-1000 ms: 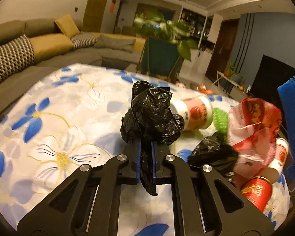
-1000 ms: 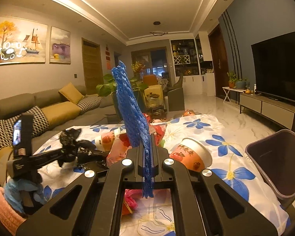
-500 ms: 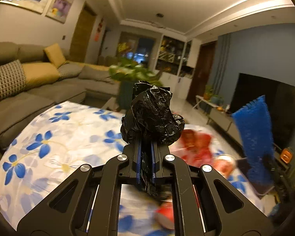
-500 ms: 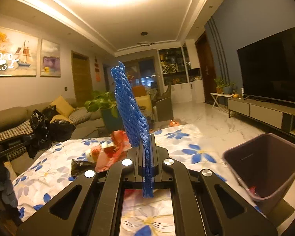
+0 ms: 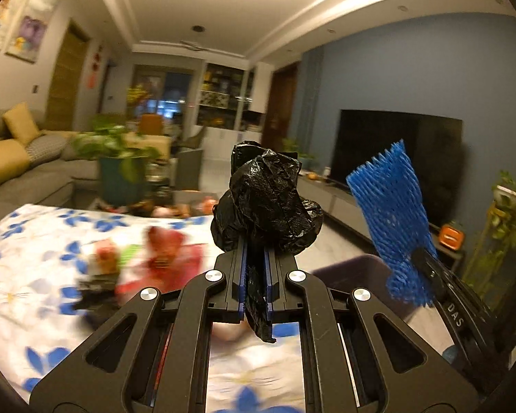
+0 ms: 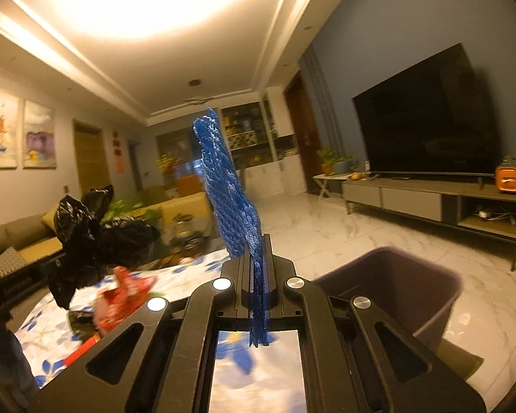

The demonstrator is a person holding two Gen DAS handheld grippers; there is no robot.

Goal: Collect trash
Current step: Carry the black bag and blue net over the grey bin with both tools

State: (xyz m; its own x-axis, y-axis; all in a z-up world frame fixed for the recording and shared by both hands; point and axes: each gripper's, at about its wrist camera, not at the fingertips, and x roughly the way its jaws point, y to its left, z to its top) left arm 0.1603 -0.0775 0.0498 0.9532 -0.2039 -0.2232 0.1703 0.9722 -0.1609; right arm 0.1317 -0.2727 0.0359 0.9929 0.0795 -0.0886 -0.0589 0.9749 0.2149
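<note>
Between the two black fingers of the left gripper (image 5: pixel 254 265) sat a crumpled black plastic bag (image 5: pixel 266 203), pinched tight, its big lump bulging above the tips and a thin tail hanging below. Just to its right, the right gripper (image 6: pixel 257 268) squeezed a blue foam net sleeve (image 6: pixel 228 189) that stood tall above its fingers. Below and beyond them waited a dark purple plastic bin (image 6: pixel 426 296), beside the flowered white and blue tablecloth (image 5: pixel 34 275).

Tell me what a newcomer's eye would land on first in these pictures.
First, the crumpled black plastic bag clamped in the left gripper, raised above the floral tablecloth. Next, the bright blue foam fruit net pinched upright in the right gripper, with the dark waste bin open on the floor just beyond it.
</note>
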